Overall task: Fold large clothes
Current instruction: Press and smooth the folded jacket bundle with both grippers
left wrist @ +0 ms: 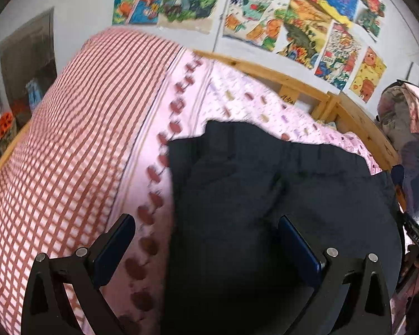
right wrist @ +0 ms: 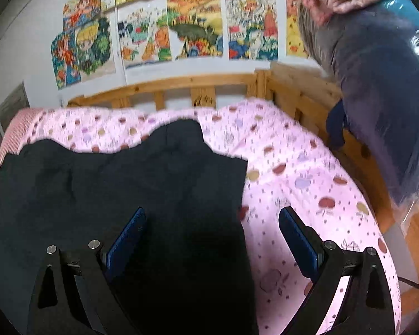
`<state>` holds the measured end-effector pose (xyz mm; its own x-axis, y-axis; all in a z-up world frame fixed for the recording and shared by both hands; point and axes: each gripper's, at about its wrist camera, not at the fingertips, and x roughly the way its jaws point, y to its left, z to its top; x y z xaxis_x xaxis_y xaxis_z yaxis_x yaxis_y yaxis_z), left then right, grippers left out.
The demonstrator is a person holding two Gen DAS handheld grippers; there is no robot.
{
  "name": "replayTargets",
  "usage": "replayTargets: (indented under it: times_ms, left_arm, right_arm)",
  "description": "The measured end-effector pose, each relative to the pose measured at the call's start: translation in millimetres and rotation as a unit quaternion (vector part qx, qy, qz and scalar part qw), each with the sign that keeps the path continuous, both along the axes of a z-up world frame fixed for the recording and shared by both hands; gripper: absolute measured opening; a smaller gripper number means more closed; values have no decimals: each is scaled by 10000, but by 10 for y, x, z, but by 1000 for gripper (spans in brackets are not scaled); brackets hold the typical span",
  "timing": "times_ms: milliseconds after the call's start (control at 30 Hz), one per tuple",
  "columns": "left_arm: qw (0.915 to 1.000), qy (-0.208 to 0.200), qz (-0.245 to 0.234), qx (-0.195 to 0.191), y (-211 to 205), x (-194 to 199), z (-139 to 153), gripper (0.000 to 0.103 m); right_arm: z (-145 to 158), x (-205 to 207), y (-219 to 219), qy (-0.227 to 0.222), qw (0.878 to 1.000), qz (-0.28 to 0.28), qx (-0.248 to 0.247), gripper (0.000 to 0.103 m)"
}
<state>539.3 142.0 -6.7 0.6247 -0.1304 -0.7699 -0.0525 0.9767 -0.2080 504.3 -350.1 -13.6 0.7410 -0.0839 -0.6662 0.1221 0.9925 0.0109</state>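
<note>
A large dark navy garment lies spread on a pink dotted bed sheet. In the left wrist view my left gripper hovers open over the garment's left edge; one finger is over the sheet, the other over the cloth. The same dark garment fills the lower left of the right wrist view. My right gripper is open above the garment's right edge, its left finger over cloth and its right finger over the pink sheet. Nothing is held by either gripper.
A red-and-white checked cover lies left of the sheet. A wooden bed rail runs along the far side and right. Colourful drawings hang on the wall. Clothes hang over the rail at right.
</note>
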Motion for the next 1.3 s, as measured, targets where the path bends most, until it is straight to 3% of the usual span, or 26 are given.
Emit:
replayTargets:
  times_ms: [167, 233, 333, 533, 600, 667, 700, 767, 1300]
  left_arm:
    - [9957, 524, -207, -732, 210, 20, -261, 103]
    - [9914, 647, -249, -1110, 262, 36, -368, 103]
    - [9846, 748, -413, -1525, 288, 51, -509, 103]
    - [9767, 773, -846, -1814, 209, 50, -572, 103]
    - [9698, 809, -1229, -1944, 119, 30, -580, 103]
    - [9573, 897, -1698, -2159, -12, 11, -598, 103]
    - [9567, 911, -1790, -2107, -58, -4, -597, 103]
    - [9581, 949, -1852, -1968, -116, -3, -604, 103]
    - [9620, 1051, -1655, -1899, -167, 6, -647, 103]
  right_arm:
    - [-263, 77, 38, 635, 9967, 453, 215, 94]
    - [-367, 95, -10, 802, 9945, 472, 474, 101]
    - [-488, 93, -168, 864, 9892, 332, 1133, 101]
    - [-583, 41, -207, 853, 9839, 383, 1521, 101]
    - [-628, 42, -211, 966, 9752, 513, 1922, 102]
    - [-717, 37, -199, 1035, 9578, 747, 2576, 102]
    - [-765, 34, -176, 1087, 9496, 865, 2811, 102]
    - [-797, 35, -109, 1080, 9538, 876, 2664, 102]
    - [-774, 38, -43, 1097, 9617, 695, 2412, 102]
